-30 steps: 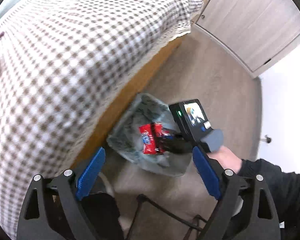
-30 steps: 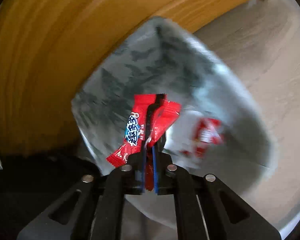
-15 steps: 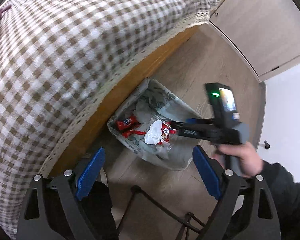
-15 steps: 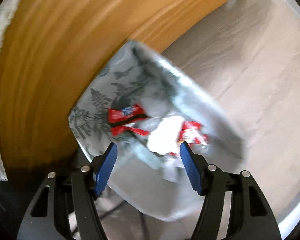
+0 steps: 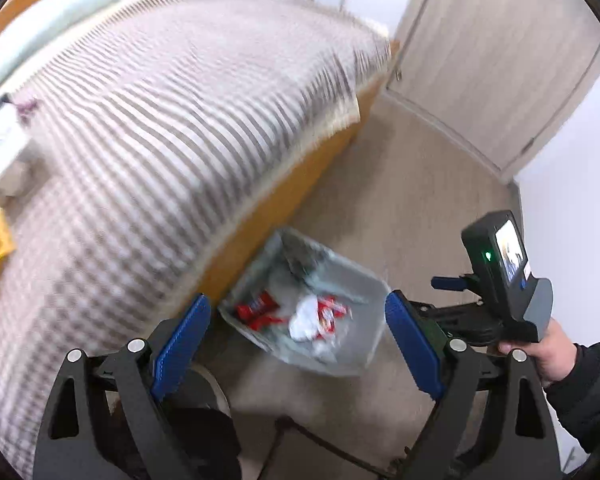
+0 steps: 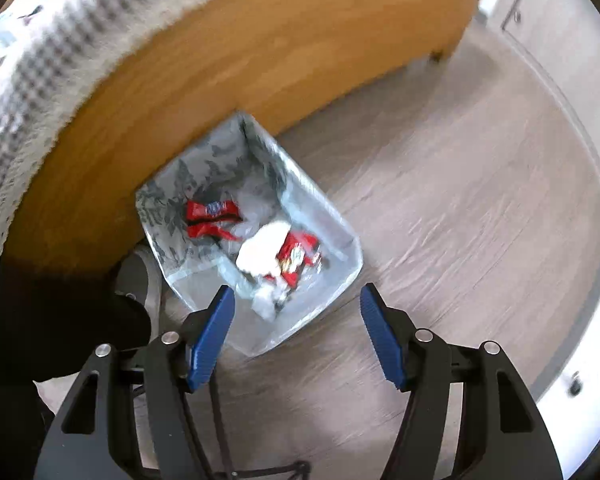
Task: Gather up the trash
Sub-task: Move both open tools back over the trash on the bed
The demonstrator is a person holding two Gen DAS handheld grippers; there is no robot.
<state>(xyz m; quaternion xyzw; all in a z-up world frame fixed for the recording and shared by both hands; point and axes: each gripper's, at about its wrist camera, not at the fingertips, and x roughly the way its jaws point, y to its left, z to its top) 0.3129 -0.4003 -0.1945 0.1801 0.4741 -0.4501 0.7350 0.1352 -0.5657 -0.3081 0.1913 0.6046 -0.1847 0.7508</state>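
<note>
Lying in the bin (image 6: 332, 276) on the floor (image 6: 460, 208), hard against the wooden bed frame (image 6: 260, 60): red snack wrapper (image 6: 212, 219) at the side nearest the frame, crumpled white tissue (image 6: 266, 248) beside it, second red wrapper (image 6: 296, 254) touching the tissue. Lined with a clear bag, grey leaf print on the inner walls. Blurred throughout, print on the wrappers unreadable.

Hovering above the bin, right gripper (image 6: 296, 336), blue-padded jaws spread wide and empty, bin rim showing between them. Seen from the left view as a black handle with a lit screen, gripped by a hand (image 5: 548, 350) in a dark sleeve. Held higher and further back, left gripper (image 5: 298, 344), jaws likewise released, nothing between them, bin (image 5: 364, 280) framed in the gap. Spread over the bed, checked cover (image 5: 172, 128).
</note>
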